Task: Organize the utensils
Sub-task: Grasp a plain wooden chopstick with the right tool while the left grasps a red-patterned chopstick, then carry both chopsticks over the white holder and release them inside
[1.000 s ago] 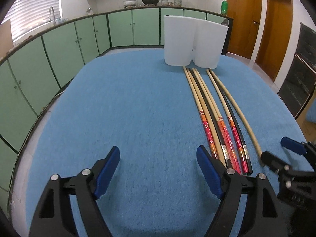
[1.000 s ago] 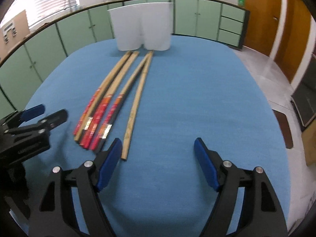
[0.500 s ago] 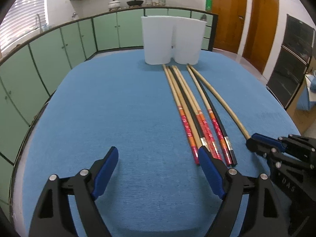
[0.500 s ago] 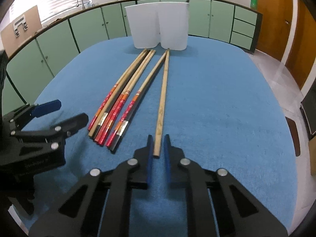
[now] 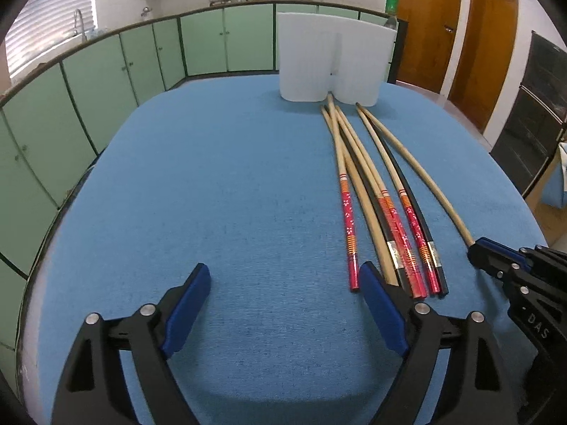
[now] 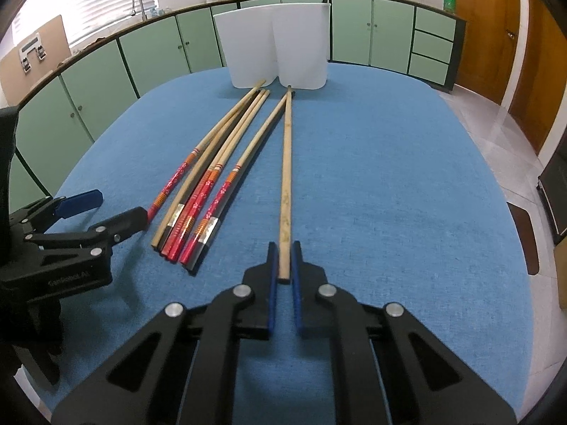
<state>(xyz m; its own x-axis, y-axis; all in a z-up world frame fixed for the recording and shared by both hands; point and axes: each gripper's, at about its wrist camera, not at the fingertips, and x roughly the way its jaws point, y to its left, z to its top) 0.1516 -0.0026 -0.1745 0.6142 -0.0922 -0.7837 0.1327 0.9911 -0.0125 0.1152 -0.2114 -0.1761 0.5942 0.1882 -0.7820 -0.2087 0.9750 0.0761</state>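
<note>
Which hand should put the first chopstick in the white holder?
The right. The right gripper is already shut on the plain chopstick, which points toward the holder. The left gripper is open and holds nothing.

Matt wooden chopstick (image 6: 285, 180) on ribbed blue cloth (image 6: 389, 184).

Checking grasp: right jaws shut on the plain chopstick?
Shut: right gripper pads flank the plain chopstick end, no visible gap.

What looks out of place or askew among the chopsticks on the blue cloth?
One red-handled chopstick lies askew, crossing the others near their tips. The plain chopstick lies apart, its end between the right gripper fingers. Nothing looks spilled or broken.
</note>
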